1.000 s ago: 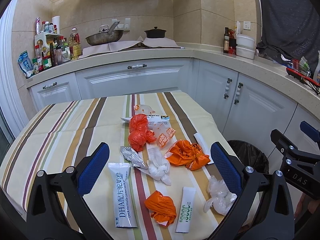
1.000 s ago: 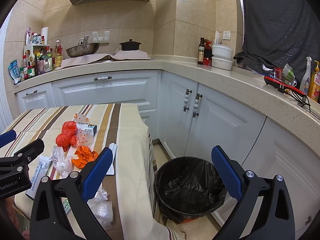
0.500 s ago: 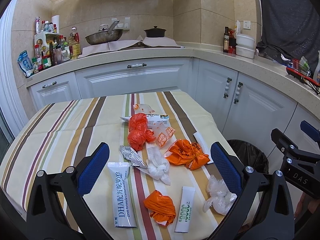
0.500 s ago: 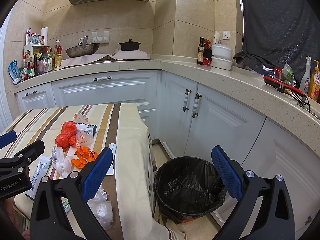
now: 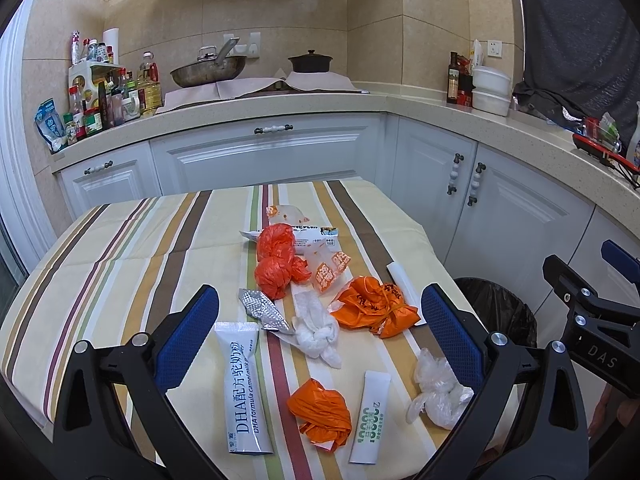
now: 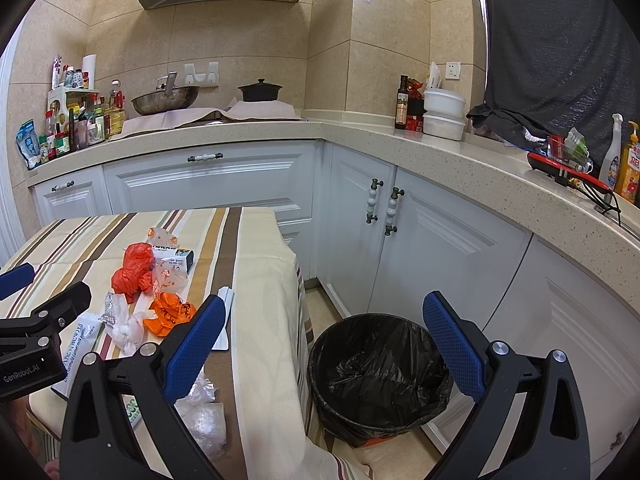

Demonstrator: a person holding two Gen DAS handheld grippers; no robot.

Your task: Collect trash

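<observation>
Left wrist view: the left gripper hangs above the striped table, its jaws spread wide and holding nothing. Trash lies scattered between and beyond them: a white tube, a crumpled orange bag, a white sachet, a clear plastic wad, a knotted white bag, a foil scrap. Right wrist view: the right gripper is likewise released and empty, held off the table's edge above the black-lined bin, which stands on the floor just beside the table.
</observation>
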